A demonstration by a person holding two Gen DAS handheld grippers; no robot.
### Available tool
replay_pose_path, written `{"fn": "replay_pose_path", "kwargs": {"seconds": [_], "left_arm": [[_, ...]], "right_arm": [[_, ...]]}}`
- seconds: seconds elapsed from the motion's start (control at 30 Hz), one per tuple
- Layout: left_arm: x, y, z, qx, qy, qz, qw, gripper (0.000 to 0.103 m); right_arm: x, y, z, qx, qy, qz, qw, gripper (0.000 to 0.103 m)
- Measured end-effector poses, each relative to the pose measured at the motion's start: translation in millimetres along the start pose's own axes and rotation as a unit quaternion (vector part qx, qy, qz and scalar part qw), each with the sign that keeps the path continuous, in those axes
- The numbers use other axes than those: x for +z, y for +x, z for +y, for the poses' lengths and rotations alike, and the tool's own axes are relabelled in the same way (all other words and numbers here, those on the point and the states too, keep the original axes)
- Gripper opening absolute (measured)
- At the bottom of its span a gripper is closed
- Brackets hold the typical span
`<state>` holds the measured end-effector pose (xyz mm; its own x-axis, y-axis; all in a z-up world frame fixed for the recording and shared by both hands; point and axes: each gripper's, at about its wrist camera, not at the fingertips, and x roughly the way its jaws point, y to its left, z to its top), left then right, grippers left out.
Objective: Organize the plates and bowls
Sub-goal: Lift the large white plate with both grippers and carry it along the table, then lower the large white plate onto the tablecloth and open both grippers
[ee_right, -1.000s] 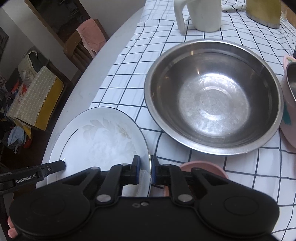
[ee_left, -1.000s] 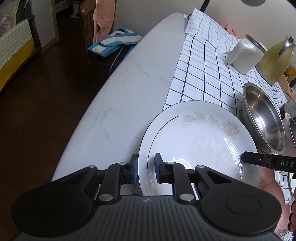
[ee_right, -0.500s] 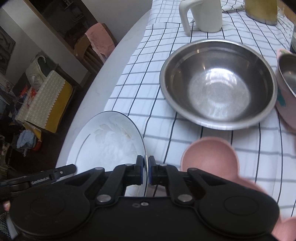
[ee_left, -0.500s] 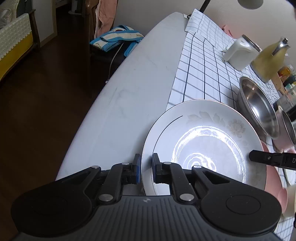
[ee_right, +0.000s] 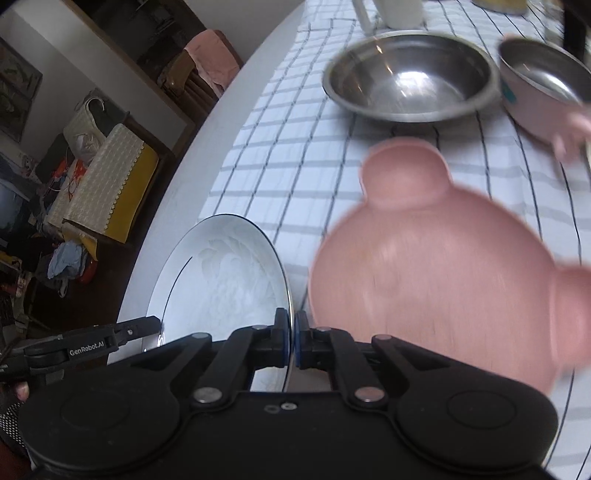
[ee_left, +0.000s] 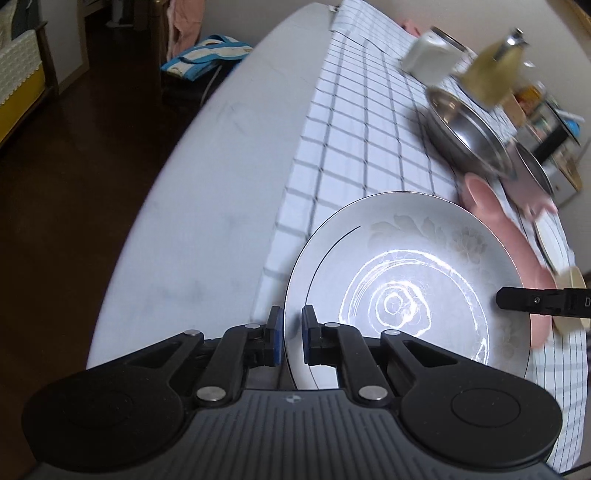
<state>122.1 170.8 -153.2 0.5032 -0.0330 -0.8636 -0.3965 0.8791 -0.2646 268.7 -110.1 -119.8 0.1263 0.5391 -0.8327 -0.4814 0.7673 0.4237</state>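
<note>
Both tongs, the left gripper (ee_left: 289, 334) and the right gripper (ee_right: 291, 339), are clenched on opposite rims of a white plate (ee_left: 406, 280) held above the checked cloth (ee_left: 354, 122) by the table's (ee_left: 221, 184) near edge, beside a pink dish (ee_right: 436, 273).

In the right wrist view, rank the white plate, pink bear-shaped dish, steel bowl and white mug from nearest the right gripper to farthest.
1. White plate: its rim is clamped in the right gripper.
2. Pink bear-shaped dish: just right of the fingers.
3. Steel bowl: farther back on the checked cloth.
4. White mug: behind the bowl, at the top edge.
</note>
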Motion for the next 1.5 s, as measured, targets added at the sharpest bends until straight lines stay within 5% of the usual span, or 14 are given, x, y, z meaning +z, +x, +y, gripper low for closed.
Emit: {"fn": "replay_pose_path", "kwargs": {"seconds": [0.57,0.83,0.93,1.33,1.5], "left_arm": [[-75.0,-47.0,-13.8,-0.022,0.067,0.006,0.9975,0.009],[-82.6,-47.8,-18.2,-0.006,0.089,0.007,0.9960,0.009],[-82.4,-54.8,-18.6,0.000,0.092,-0.003,0.9958,0.009],[-83.9,-87.4,-35.5,-0.020,0.120,-0.036,0.9919,0.009],[-84.2,-99.0,-50.1,-0.042,0.135,-0.051,0.9887,0.021]], "right_arm": [[-107.4,-26.7,-18.1,0.007,0.051,0.019,0.998,0.007],[-121.1,-26.2,-10.4,-0.020,0.034,0.007,0.999,0.009],[-122.2,-31.3,-3.1,-0.048,0.021,-0.005,0.999,0.018],[-134.3,-67.8,20.4,-0.096,-0.012,-0.049,0.994,0.030],[-139.3,-83.5,34.3,-0.107,-0.021,-0.067,0.992,0.036]]}}
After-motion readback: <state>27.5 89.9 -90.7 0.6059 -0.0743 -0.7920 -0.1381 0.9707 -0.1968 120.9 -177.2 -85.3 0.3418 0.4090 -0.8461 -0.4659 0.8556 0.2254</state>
